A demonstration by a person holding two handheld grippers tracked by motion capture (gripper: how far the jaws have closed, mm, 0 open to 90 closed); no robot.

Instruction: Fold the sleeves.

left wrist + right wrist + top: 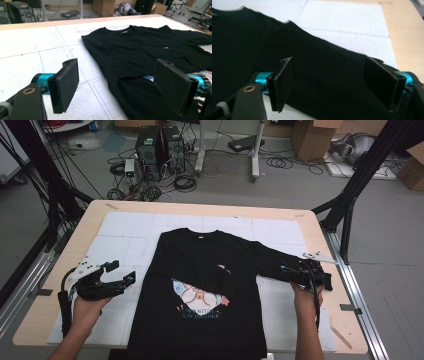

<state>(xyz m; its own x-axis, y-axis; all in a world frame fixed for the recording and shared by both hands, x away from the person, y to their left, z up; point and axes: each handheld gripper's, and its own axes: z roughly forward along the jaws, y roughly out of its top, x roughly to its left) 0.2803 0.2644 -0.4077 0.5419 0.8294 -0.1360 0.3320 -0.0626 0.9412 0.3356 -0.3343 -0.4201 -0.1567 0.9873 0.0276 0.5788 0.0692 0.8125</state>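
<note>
**Both grippers open at the edges of a black shirt**

The left gripper hung over the white mat just beside the shirt's left edge, its jaws well apart with nothing between them. In the left gripper view its two flat, rectangular pads showed a dark, felt-like face, each backed by a turquoise metal fitting. One pad stood over bare mat, the other over the shirt's hem side.

The right gripper sat at the far end of the shirt's right sleeve, near the table's right edge. Its jaws were also spread wide; in the right gripper view the sleeve's soft black cloth ran between and under the pads, but neither pad pressed on it.

The shirt lay flat, front up, in the middle of the mat, collar away from the person. It was matte black cloth with a pale cartoon print on the chest and a small white label at the neck. The left sleeve was folded in across the body, partly covering the print; the right sleeve stretched straight out.

The mat was white and grainy, like foam sheets joined in squares with faint seams. It lay on a pale wooden table with rounded corners.
</note>
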